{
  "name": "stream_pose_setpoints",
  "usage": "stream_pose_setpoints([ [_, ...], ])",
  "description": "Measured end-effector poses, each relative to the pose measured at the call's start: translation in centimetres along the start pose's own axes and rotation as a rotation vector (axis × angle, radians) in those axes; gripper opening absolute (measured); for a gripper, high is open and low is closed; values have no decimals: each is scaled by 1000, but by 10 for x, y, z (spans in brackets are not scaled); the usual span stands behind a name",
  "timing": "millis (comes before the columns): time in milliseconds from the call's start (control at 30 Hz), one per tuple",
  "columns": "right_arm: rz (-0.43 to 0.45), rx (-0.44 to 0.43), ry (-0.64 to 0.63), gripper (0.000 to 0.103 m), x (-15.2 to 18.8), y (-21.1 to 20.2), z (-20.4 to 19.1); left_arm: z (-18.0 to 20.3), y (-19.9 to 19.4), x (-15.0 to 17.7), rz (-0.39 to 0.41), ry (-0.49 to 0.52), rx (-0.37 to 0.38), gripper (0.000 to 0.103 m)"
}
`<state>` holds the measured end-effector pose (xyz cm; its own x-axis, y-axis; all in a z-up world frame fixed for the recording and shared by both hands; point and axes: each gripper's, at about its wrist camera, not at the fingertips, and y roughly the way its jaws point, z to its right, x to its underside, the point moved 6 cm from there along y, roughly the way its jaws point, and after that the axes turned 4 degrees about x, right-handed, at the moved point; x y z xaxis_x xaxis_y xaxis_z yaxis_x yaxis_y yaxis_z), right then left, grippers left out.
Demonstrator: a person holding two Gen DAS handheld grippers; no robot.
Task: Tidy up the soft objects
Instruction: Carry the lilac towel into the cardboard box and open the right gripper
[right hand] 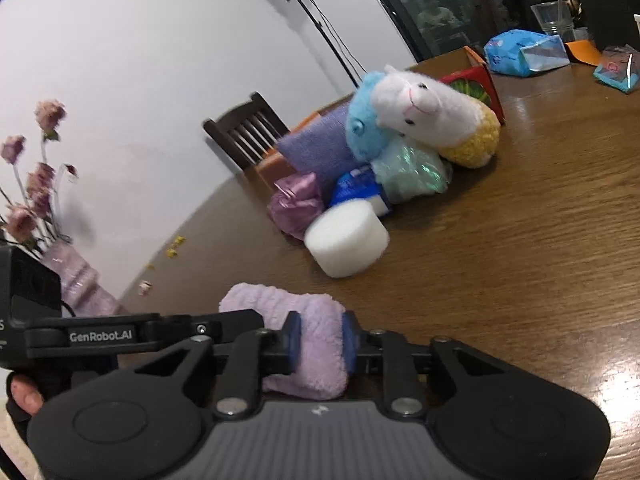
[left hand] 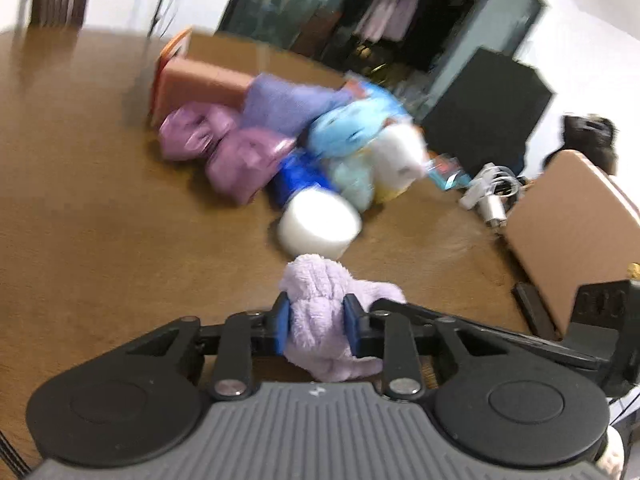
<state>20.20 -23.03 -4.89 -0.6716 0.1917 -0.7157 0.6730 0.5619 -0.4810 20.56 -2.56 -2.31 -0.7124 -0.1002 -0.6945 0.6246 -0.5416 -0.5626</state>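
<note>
A fluffy lavender cloth is stretched low over the brown table, with both grippers on it. My left gripper is shut on one bunched end. In the right wrist view my right gripper is shut on the other end of the cloth. One of the left gripper's fingers reaches in from the left. Just beyond the cloth lies a white foam cylinder. Behind it are piled a white alpaca plush, a blue plush, a purple towel and pink bags.
An orange box stands behind the pile. A cardboard box and white chargers with cables sit to the right. A vase of dried flowers stands at the table's left end, a blue packet at the far side, and a chair beyond.
</note>
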Motion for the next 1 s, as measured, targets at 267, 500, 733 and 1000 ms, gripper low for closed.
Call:
stream_pose_setpoints([
  [267, 193, -59, -133, 17, -86, -32, -21, 43, -13, -93, 195, 157, 57, 26],
  [500, 307, -20, -235, 17, -220, -1, -37, 34, 24, -227, 285, 186, 85, 26],
  [733, 191, 29, -203, 17, -358, 114, -17, -18, 106, -352, 254, 118, 13, 26],
  [1000, -56, 132, -119, 17, -395, 289, 27, -126, 218, -370, 72, -18, -170, 27],
])
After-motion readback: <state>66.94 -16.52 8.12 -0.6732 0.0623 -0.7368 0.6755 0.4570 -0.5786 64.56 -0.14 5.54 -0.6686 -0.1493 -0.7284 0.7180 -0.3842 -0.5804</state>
